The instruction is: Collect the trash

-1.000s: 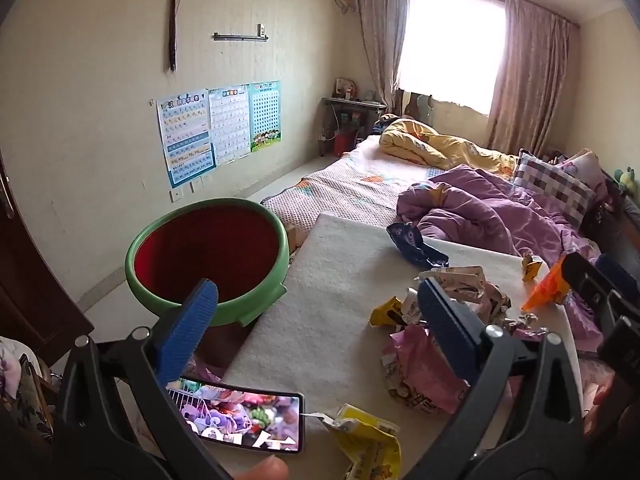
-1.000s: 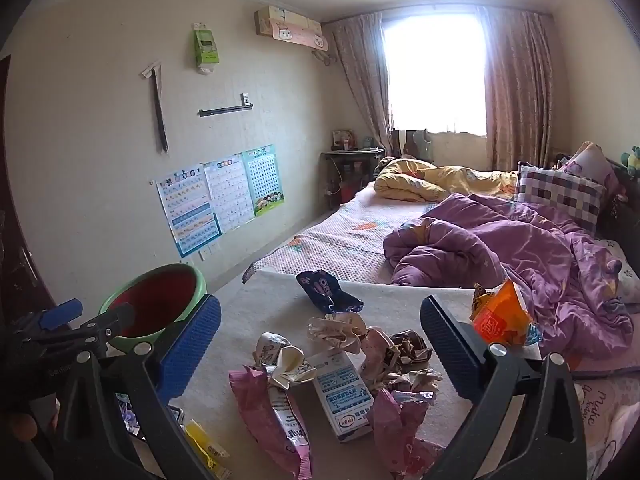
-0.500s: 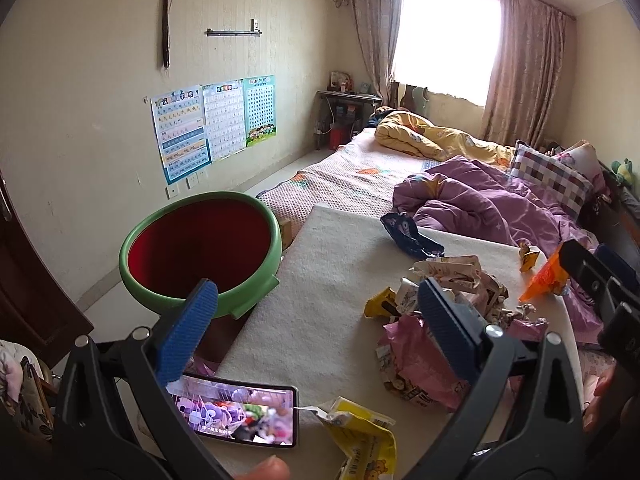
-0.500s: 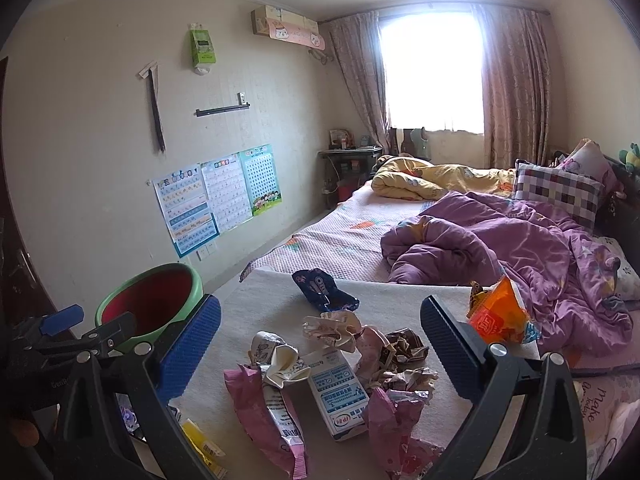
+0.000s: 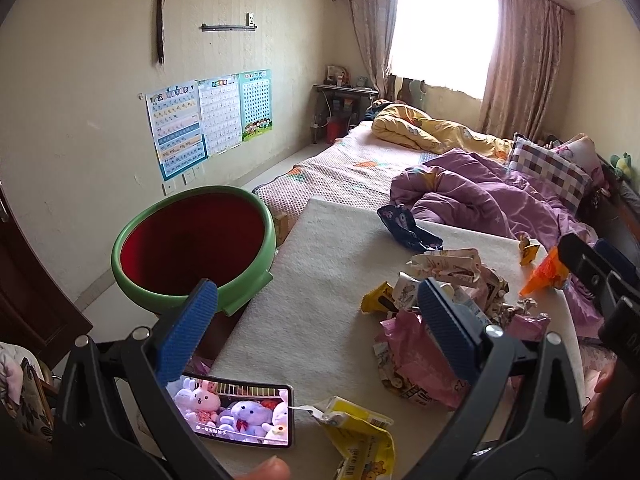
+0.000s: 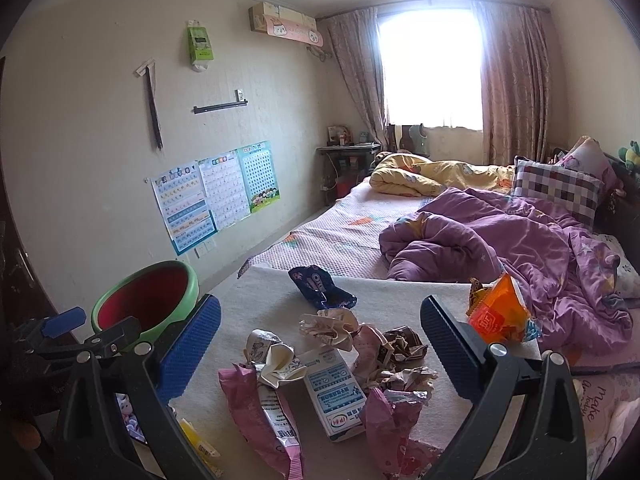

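A heap of crumpled wrappers [image 6: 360, 344] lies on the white mat [image 6: 380, 296], with a white-blue carton [image 6: 336, 396], pink bags [image 6: 264, 412], a dark blue bag [image 6: 320, 286] and an orange bag [image 6: 498, 314]. In the left wrist view the heap [image 5: 448, 280] sits right of centre and a yellow wrapper [image 5: 360, 436] lies near the front edge. A green bin with a red inside [image 5: 192, 244] stands left of the mat. My left gripper [image 5: 316, 332] is open above the mat's near edge. My right gripper [image 6: 320, 344] is open over the heap, holding nothing.
A phone [image 5: 236, 410] playing a cartoon lies at the mat's front left corner. A bed with a purple quilt [image 6: 500, 240] and a yellow quilt [image 6: 432, 174] stretches behind the mat. A checked pillow [image 6: 560, 188] lies at the right. Posters [image 5: 208, 120] hang on the left wall.
Both cameras have tipped slightly, so the room sits a little lower in the left view. The trash, bin and phone stay where they were. Both grippers remain open.
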Motion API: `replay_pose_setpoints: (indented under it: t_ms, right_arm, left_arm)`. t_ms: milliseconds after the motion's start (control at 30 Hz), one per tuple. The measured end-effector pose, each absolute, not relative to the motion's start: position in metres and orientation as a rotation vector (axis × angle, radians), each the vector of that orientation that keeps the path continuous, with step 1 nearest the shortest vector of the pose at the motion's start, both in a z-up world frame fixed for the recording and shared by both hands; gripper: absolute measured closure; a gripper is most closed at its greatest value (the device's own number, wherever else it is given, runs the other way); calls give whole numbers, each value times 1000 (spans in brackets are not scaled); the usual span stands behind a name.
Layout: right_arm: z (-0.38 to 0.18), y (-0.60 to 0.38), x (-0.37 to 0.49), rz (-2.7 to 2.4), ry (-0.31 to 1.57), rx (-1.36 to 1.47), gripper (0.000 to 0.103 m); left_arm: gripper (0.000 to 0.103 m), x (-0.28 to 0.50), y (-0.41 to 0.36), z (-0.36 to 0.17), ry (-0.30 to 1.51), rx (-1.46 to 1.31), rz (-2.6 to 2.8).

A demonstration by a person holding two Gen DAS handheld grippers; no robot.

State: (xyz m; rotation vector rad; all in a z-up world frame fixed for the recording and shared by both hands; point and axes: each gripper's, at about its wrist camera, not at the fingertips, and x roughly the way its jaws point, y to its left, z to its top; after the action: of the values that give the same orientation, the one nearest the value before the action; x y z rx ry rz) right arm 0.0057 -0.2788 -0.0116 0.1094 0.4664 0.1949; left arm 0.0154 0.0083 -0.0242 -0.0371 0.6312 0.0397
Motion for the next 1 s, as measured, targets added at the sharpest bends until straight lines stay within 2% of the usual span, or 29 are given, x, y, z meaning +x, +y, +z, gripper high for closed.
replay_pose_setpoints:
  t_ms: [1000]
  right_arm:
    - [-19, -276, 15, 194, 482, 110, 7]
  left_arm:
    - [5, 25, 6, -28, 651, -42, 31]
